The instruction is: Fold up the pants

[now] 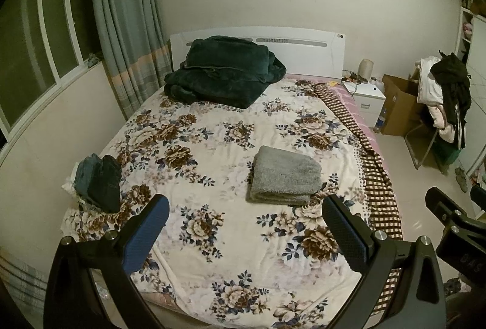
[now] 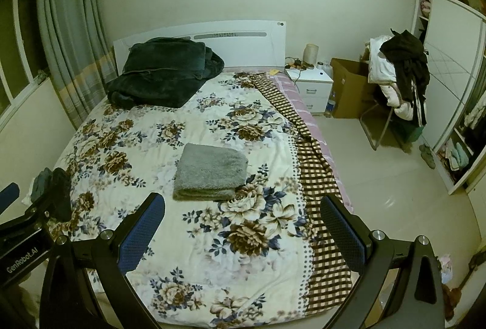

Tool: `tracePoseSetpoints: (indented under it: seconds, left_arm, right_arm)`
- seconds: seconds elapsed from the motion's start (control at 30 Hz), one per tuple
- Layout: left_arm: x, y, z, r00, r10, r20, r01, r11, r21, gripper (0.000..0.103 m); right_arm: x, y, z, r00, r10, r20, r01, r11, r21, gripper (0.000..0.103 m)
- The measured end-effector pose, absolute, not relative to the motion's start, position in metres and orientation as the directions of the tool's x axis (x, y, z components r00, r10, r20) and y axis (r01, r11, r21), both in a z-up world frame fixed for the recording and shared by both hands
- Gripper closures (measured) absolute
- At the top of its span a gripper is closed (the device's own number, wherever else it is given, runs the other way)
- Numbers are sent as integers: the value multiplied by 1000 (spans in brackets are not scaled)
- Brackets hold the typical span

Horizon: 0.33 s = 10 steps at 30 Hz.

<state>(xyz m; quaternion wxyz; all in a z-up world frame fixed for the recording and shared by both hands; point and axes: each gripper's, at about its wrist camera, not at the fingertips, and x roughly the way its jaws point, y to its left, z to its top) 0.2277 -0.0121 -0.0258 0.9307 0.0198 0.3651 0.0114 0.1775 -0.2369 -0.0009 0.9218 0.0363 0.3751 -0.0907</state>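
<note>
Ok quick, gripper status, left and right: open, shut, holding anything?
Left gripper: open, holding nothing, above the bed.
Right gripper: open, holding nothing; the folded grey pants lie ahead of it.

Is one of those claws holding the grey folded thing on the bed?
No: the grey folded pants lie alone on the floral bedspread, and the left claw and right claw both hang open and empty.

Grey fleecy pants (image 1: 285, 175), folded into compact rectangular bundle, lying flat mid-bed on floral bedspread (image 1: 212, 238).
</note>
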Motion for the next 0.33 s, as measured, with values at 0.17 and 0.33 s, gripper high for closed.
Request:
tracePoseSetpoints:
  seconds: [0.17, 0.33]
  left_arm:
    - [227, -12, -28, 732, 31, -680, -4, 999, 42, 0]
    - [221, -13, -21, 744, 28, -667, -9, 999, 33, 0]
  right_arm:
    - [177, -238, -1, 701, -139, -700, 194, 981, 0, 0]
    - [177, -237, -1, 702, -141, -698, 195, 981, -3, 0]
